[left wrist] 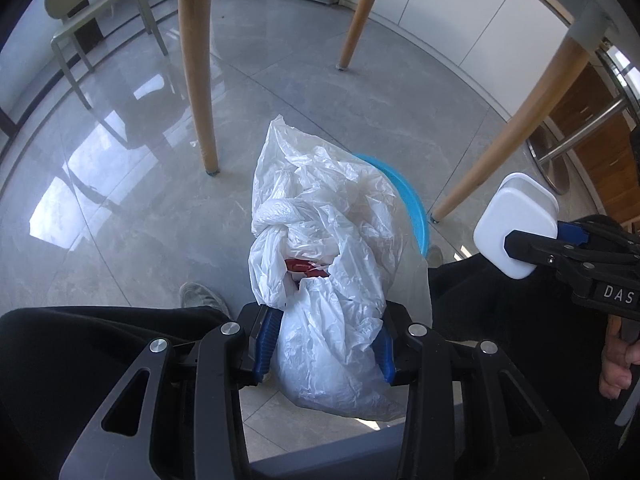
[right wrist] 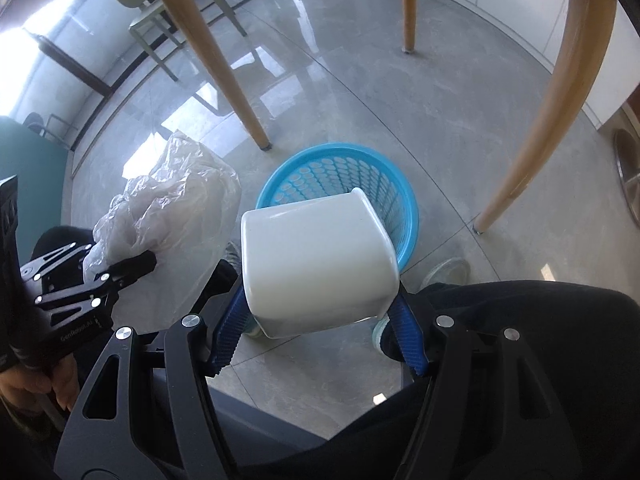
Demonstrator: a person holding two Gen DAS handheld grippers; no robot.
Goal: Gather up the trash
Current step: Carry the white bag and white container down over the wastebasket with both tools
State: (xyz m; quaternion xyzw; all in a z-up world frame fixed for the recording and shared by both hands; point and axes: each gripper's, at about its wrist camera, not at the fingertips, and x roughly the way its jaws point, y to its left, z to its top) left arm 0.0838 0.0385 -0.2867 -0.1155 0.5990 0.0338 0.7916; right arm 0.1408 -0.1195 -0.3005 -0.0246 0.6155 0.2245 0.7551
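- Gripping a knotted white trash bag point(left wrist: 320, 280) between the blue fingers point(left wrist: 266, 340) of the left gripper point(left wrist: 324, 344), clenched on the crumpled plastic; something red showing through a gap in the bag below the knot.
- Hanging above the grey tiled floor point(left wrist: 140, 200), just left of the blue basket point(right wrist: 340, 184) in the right wrist view, the bag point(right wrist: 172, 200) hiding most of the basket point(left wrist: 408, 200) in the left wrist view.
- Standing open and perforated on the floor among the wooden legs point(right wrist: 216, 60), the basket's inside partly covered from view.
- Grasping a white square container point(right wrist: 316, 264) with the right gripper point(right wrist: 320, 328), its blue ridged fingers point(right wrist: 228, 332) pressed against both sides; the container point(left wrist: 516, 224) hovering over the near rim of the basket.
- Showing black trouser legs point(left wrist: 80, 360) and a grey shoe point(left wrist: 200, 296) nearest the cameras, on either side of the basket.
- Standing well beyond the basket at the far left, a pale green chair point(left wrist: 96, 12).
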